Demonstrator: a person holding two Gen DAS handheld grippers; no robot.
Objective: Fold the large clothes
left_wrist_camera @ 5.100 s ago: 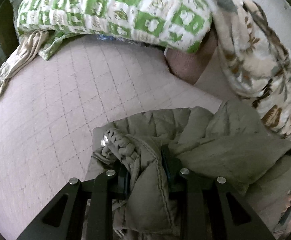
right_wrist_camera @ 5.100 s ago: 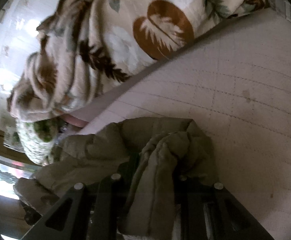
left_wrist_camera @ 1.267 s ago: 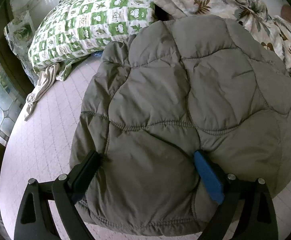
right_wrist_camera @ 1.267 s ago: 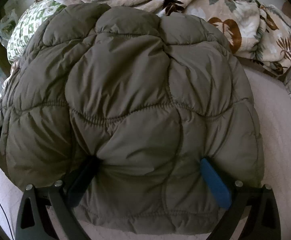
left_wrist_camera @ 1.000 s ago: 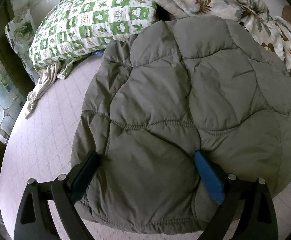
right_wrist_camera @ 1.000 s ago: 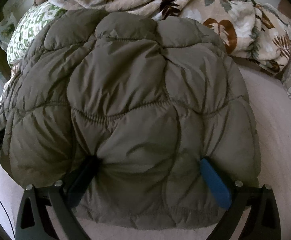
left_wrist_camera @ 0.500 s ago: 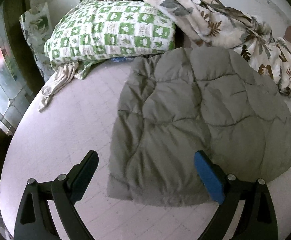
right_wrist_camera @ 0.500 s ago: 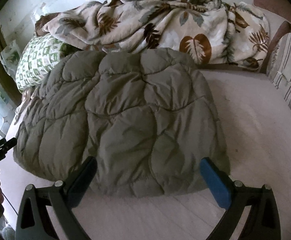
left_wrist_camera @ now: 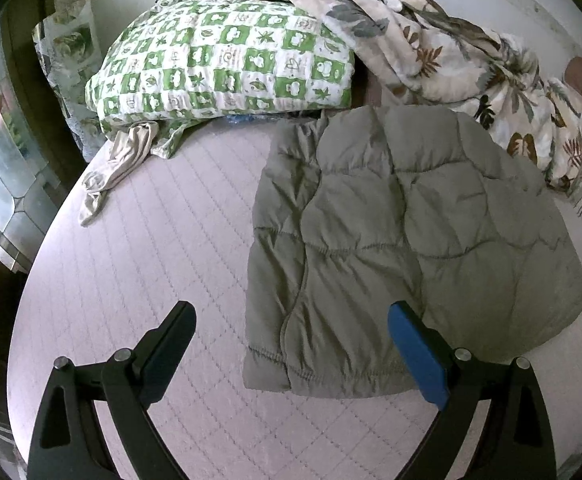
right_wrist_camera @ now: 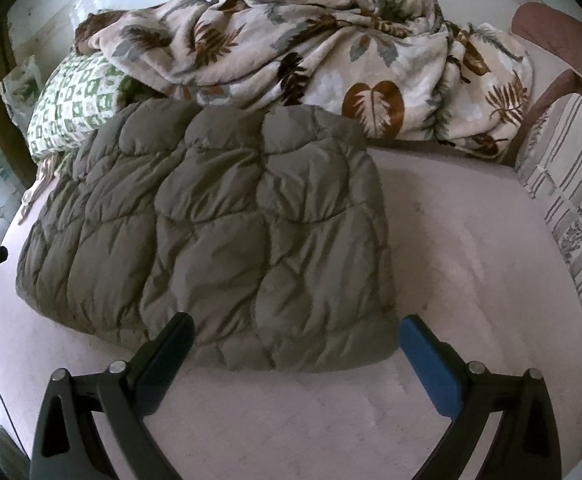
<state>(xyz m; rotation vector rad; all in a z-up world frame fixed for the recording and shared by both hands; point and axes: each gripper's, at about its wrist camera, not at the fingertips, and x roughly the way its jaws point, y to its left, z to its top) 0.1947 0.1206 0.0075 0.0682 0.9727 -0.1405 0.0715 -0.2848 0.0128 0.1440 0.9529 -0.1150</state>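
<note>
- Two tongs are spread wide and hold nothing. In the left wrist view, my left tongs [left_wrist_camera: 291, 332] hover over the bed [left_wrist_camera: 139, 264]; the quilted jacket [left_wrist_camera: 403, 248] lies folded ahead, toward the right, its long axis pointing away from me.
- In the right wrist view, my right tongs [right_wrist_camera: 295, 344] face the jacket's near hem [right_wrist_camera: 291, 356] directly, so I judge this hand nearer.

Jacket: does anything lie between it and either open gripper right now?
Nothing visible does. The jacket lies flat on the bed, with only bare mattress between its near hem and the left gripper and right gripper.
</note>
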